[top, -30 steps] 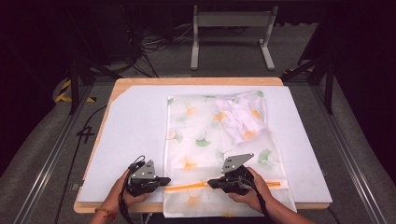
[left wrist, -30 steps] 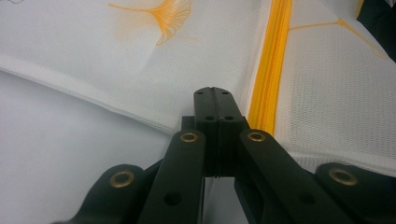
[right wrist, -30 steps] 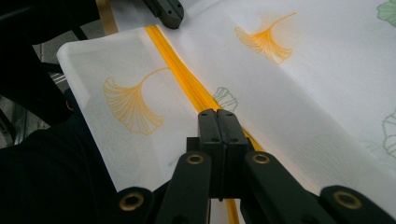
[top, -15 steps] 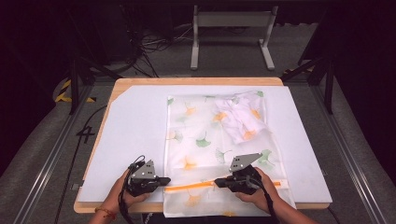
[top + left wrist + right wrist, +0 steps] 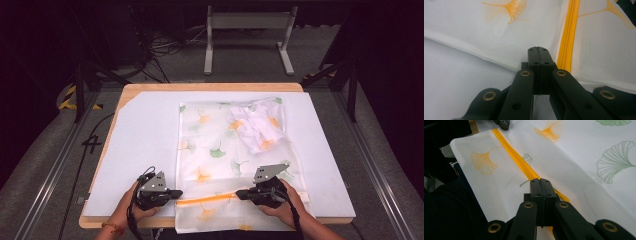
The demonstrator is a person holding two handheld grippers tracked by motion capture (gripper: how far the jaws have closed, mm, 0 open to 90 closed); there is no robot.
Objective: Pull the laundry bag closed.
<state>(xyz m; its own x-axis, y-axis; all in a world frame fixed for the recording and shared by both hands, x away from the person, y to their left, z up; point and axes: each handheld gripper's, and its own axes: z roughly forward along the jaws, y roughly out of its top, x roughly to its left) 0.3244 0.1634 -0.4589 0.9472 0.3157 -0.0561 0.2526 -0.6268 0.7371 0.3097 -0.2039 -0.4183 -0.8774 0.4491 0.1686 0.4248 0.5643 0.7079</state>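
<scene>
A white mesh bag (image 5: 220, 145) printed with ginkgo leaves lies flat on the white board, with a crumpled white garment (image 5: 257, 125) inside its far right corner. An orange zipper (image 5: 205, 200) runs across the bag's near end. My left gripper (image 5: 177, 192) is shut on the bag's left edge, right beside the zipper's end (image 5: 569, 32). My right gripper (image 5: 239, 194) is shut over the zipper (image 5: 516, 157) near the middle of the bag, jaws pressed together (image 5: 540, 181). The left gripper's tip (image 5: 502, 123) shows at the far end of the zipper line.
The white board (image 5: 145, 130) covers a wooden table (image 5: 150, 89). The bag's near end hangs over the front table edge toward the person's lap. A metal stand (image 5: 245, 30) and cables (image 5: 160, 45) are on the floor beyond the table.
My right gripper has slid a little to the right along the zipper. The left gripper has held still on the bag's edge.
</scene>
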